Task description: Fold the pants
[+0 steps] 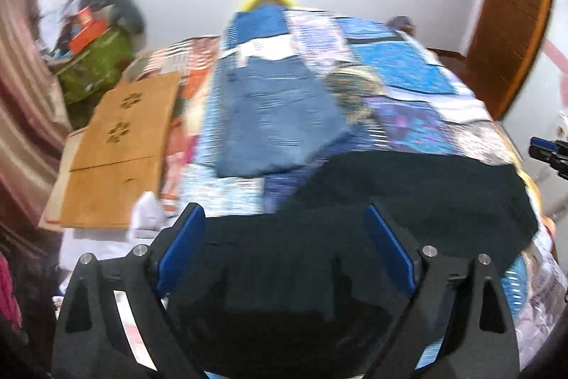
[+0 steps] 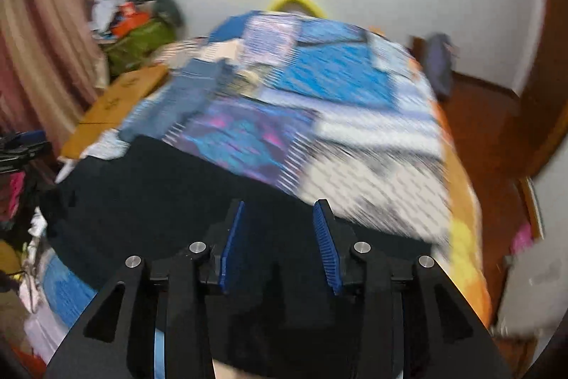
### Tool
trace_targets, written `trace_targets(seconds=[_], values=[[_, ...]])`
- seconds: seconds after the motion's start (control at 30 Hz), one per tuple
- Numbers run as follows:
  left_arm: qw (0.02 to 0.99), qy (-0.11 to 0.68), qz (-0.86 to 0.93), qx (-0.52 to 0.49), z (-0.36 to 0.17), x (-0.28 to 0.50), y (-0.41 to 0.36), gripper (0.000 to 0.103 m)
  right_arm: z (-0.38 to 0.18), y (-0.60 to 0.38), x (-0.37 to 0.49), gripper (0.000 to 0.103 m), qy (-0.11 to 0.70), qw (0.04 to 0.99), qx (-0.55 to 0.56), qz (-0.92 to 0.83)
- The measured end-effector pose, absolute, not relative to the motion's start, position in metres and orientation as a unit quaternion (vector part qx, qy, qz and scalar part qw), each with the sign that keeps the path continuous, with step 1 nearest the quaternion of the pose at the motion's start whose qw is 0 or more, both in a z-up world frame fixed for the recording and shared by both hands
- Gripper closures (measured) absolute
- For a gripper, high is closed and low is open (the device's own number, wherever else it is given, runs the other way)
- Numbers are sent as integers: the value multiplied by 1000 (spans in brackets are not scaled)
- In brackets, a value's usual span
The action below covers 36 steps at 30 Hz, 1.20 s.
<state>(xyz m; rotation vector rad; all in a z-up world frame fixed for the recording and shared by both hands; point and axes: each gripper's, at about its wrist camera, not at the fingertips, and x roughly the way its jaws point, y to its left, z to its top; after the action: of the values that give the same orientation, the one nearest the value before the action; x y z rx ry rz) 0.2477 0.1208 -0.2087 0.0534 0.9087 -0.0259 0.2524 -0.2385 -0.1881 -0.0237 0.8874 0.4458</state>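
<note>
Both grippers empty, left (image 1: 284, 247) spread wide, right (image 2: 280, 244) partly apart, hanging over black pants (image 1: 408, 194) at the near edge of the bed (image 1: 408, 66); looks between folds, so next I need a fresh edge pinch.

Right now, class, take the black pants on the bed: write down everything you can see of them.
The black pants are dark, matte, soft-looking fabric, spread flat across the near end of the patchwork bedspread, their far edge running straight. Blur hides seams and pockets. They lie apart from the blue jeans further up the bed. Neither the left gripper nor the right gripper grips them.
</note>
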Motion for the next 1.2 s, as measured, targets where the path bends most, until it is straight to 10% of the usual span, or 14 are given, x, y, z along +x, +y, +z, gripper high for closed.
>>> trace_targets(seconds=[0.6, 0.77, 0.9, 1.2], values=[[801, 590, -12, -104, -354, 316, 247, 25, -269, -14, 355, 66, 520, 749, -100, 398], [819, 567, -29, -83, -346, 305, 234, 61, -283, 13, 362, 68, 542, 719, -106, 421], [835, 549, -22, -22, -339, 292, 218, 85, -280, 23, 353, 93, 520, 731, -146, 417], [865, 499, 48, 17, -309, 304, 231, 87, -257, 31, 359, 98, 444, 785, -194, 386]])
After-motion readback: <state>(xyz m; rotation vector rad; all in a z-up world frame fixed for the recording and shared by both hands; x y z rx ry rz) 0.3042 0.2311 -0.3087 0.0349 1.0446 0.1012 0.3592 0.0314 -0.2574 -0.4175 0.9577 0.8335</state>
